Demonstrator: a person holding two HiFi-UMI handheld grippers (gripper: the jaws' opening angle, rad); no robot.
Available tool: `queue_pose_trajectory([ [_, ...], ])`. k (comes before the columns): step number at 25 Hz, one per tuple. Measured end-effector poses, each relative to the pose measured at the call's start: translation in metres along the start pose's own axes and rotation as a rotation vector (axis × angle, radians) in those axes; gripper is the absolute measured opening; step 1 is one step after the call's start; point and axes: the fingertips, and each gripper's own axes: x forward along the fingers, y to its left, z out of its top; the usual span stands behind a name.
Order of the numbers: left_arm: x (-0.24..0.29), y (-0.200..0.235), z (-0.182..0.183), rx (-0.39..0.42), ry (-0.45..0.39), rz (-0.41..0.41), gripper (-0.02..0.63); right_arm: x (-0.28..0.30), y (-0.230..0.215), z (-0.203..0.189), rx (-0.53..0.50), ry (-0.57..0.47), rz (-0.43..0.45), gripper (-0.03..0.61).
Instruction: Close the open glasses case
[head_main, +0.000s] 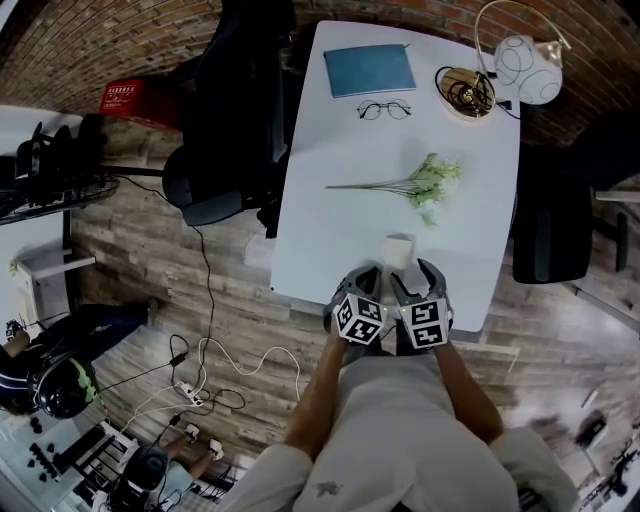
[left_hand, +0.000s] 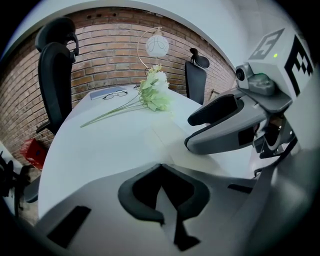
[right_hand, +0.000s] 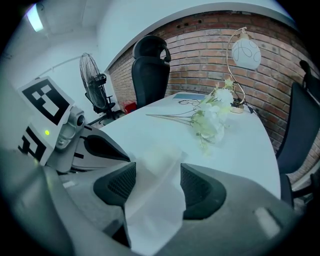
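White case (head_main: 398, 249) is sitting at table's (head_main: 340, 225) near edge. Right gripper (right_hand: 157, 175) is gripping it, jaws part-open around it. Left gripper (left_hand: 160, 167) is holding nothing, jaw tips touching.

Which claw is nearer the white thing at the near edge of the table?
Right. The white thing sits between the right claw's jaws; the left claw, its jaws together, is just to the left of it.
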Motion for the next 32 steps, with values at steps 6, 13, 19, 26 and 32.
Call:
queue_pose_trajectory([
  [6, 0.001, 0.000, -0.001, 0.017, 0.008, 0.002, 0.003, 0.001, 0.000, -0.001, 0.002, -0.001, 0.004, 0.281],
  [13, 0.001, 0.000, -0.002, 0.004, 0.005, -0.002, 0.003, 0.003, 0.001, -0.001, 0.004, 0.001, 0.005, 0.281],
  [19, -0.012, 0.015, 0.002, -0.024, -0.024, 0.027, 0.003, -0.004, -0.001, 0.009, -0.009, -0.043, 0.006, 0.281],
  [26, -0.041, 0.029, 0.034, -0.043, -0.113, 0.089, 0.003, -0.031, -0.010, 0.036, -0.025, -0.146, 0.004, 0.281],
  [32, -0.069, 0.028, 0.071, -0.050, -0.204, 0.140, 0.003, -0.055, -0.021, 0.058, -0.036, -0.231, 0.009, 0.281],
])
